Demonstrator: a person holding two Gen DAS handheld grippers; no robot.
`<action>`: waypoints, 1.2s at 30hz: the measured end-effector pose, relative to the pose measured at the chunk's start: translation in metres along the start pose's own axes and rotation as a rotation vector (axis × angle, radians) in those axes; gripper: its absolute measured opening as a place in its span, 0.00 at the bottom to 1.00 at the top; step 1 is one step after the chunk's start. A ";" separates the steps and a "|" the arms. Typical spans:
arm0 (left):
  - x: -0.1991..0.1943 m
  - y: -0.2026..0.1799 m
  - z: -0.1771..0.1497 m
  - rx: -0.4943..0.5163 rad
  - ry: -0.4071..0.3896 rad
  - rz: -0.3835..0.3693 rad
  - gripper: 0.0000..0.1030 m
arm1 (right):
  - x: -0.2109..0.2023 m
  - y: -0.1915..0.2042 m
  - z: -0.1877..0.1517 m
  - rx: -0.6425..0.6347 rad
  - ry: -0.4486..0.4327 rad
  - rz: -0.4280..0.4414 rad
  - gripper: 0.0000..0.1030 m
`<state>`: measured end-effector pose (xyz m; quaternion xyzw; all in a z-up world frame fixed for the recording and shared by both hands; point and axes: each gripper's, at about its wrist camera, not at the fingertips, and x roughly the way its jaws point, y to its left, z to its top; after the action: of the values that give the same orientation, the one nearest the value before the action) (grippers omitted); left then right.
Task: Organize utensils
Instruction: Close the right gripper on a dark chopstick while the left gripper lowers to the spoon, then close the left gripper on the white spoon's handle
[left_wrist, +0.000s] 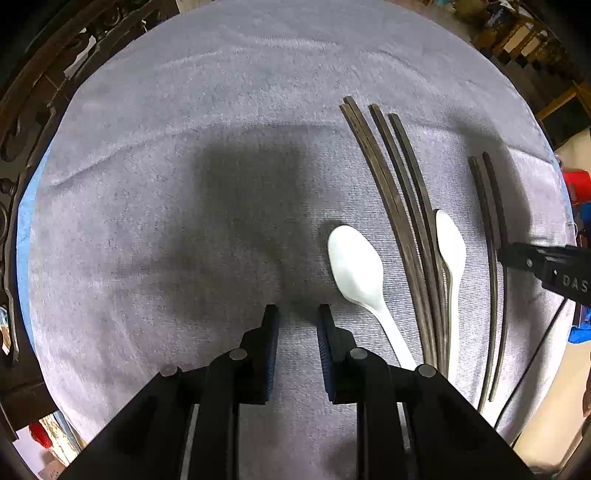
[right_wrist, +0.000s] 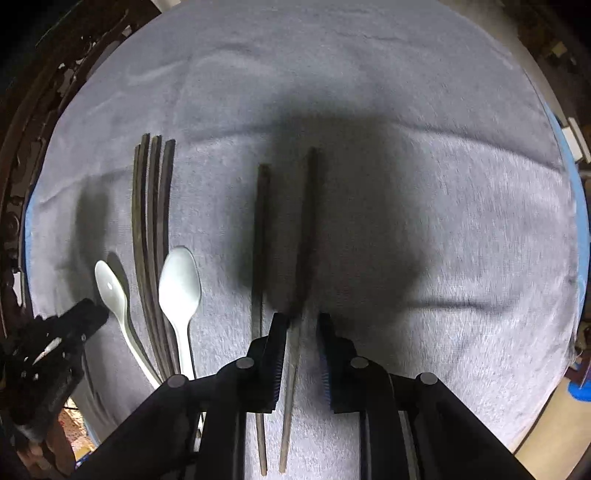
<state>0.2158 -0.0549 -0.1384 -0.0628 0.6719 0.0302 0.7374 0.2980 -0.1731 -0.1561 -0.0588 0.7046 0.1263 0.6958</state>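
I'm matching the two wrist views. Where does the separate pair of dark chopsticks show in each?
Left wrist: pair of chopsticks at far right, beside the right claw.
Right wrist: centre, one stick between that claw's fingers.
Shared landmark: white spoons flanking the chopstick bundle.

White spoons (left_wrist: 354, 266), dark brown chopsticks (left_wrist: 399, 206), grey cloth (left_wrist: 184, 184), blue edge

grey towel (left_wrist: 184, 184) over the table; dark carved wooden furniture (left_wrist: 33, 110) beside
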 end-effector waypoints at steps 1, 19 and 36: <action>0.001 -0.001 0.001 -0.008 0.010 -0.004 0.20 | -0.003 -0.001 0.004 -0.006 -0.001 -0.010 0.20; 0.006 -0.007 0.037 -0.165 0.126 -0.112 0.53 | -0.006 -0.003 0.015 -0.083 0.027 0.001 0.19; -0.009 -0.019 0.048 -0.170 0.092 -0.098 0.24 | -0.022 -0.031 0.011 -0.087 0.006 0.053 0.18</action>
<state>0.2649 -0.0673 -0.1245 -0.1592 0.6960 0.0482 0.6985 0.3178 -0.2023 -0.1372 -0.0708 0.7019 0.1748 0.6868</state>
